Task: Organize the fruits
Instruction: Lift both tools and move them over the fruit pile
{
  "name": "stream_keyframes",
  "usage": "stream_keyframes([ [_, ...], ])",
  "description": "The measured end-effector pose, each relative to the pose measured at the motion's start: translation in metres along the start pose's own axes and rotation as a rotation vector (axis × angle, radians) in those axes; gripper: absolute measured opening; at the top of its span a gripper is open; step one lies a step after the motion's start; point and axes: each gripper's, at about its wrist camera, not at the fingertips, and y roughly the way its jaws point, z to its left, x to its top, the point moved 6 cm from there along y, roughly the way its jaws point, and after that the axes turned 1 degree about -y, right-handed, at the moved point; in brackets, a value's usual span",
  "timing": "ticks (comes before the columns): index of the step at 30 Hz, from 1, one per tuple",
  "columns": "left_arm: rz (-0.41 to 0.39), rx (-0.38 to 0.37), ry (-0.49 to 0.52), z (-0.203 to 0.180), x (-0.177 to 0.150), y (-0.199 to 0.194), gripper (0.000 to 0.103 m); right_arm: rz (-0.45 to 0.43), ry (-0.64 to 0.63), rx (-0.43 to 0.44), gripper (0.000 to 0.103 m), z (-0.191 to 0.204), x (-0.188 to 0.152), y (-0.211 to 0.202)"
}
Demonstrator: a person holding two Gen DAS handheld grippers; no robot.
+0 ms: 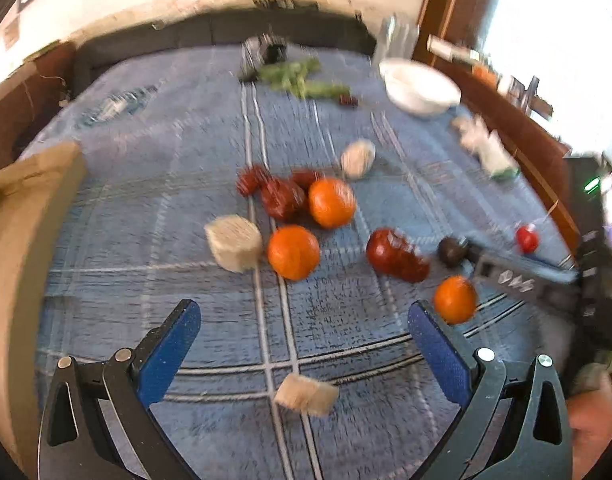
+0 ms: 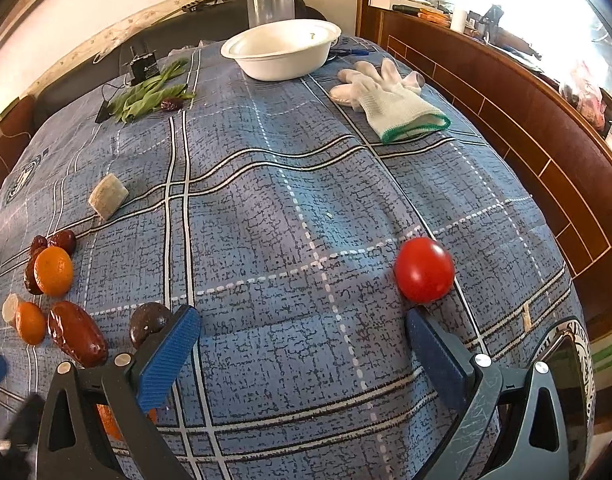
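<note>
Fruits lie scattered on a blue plaid cloth [image 1: 210, 128]. In the blurred left wrist view I see three oranges [image 1: 293, 253], [image 1: 331, 202], [image 1: 455, 299], several red dates [image 1: 395, 255], a dark round fruit [image 1: 452, 251] and a red tomato [image 1: 527, 238]. My left gripper [image 1: 304, 322] is open and empty, above the cloth short of the fruits. My right gripper [image 2: 304, 326] is open and empty; the tomato [image 2: 424, 270] lies just beyond its right finger and the dark fruit [image 2: 149, 321] by its left finger. A white bowl [image 2: 282, 50] stands at the back.
Beige foam blocks [image 1: 235, 242], [image 1: 306, 394], [image 2: 107, 195] lie among the fruits. A white glove [image 2: 390, 96], green leaves [image 2: 150, 96], a clear glass [image 2: 269, 0] and a small black device [image 2: 143, 66] sit at the back. A cardboard box [image 1: 22, 216] stands left; a wooden headboard [image 2: 506, 120] runs right.
</note>
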Motion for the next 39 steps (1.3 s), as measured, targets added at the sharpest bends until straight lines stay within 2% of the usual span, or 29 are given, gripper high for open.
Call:
stream_keyframes([
  [4, -0.145, 0.013, -0.035, 0.009, 0.008, -0.048, 0.103, -0.008, 0.005, 0.017, 0.103, 0.0, -0.001, -0.003],
  [6, -0.209, 0.032, -0.034, 0.013, 0.01, -0.07, 0.103, -0.065, 0.032, 0.045, 0.102, -0.003, -0.002, -0.017],
  [12, -0.428, 0.135, -0.041, 0.024, 0.011, -0.128, 0.103, -0.342, 0.045, 0.097, 0.103, 0.003, -0.006, -0.105],
  [14, -0.466, 0.145, -0.053, 0.028, 0.012, -0.137, 0.103, -0.468, 0.049, 0.102, 0.103, 0.006, -0.009, -0.14],
  [16, -0.49, 0.139, -0.057, 0.029, 0.013, -0.145, 0.103, -0.554, 0.023, 0.098, 0.103, 0.012, -0.01, -0.161],
  [18, -0.505, 0.152, -0.061, 0.031, 0.012, -0.151, 0.103, -0.533, -0.01, 0.122, 0.103, 0.023, -0.007, -0.165],
  [20, -0.524, 0.162, -0.065, 0.032, 0.01, -0.158, 0.103, -0.49, 0.015, 0.164, 0.103, 0.026, -0.01, -0.164],
  [23, -0.529, 0.165, -0.077, 0.037, 0.007, -0.163, 0.103, -0.492, 0.077, 0.243, 0.103, 0.024, -0.015, -0.168],
  [27, -0.507, 0.165, -0.101, 0.045, 0.006, -0.161, 0.103, -0.504, 0.075, 0.213, 0.103, 0.022, -0.014, -0.168],
  [36, -0.486, 0.177, -0.108, 0.049, 0.004, -0.153, 0.103, -0.46, 0.066, 0.241, 0.103, 0.025, -0.016, -0.157],
  [39, -0.46, 0.159, -0.11, 0.057, 0.005, -0.151, 0.103, -0.444, 0.059, 0.244, 0.103, 0.024, -0.017, -0.153],
])
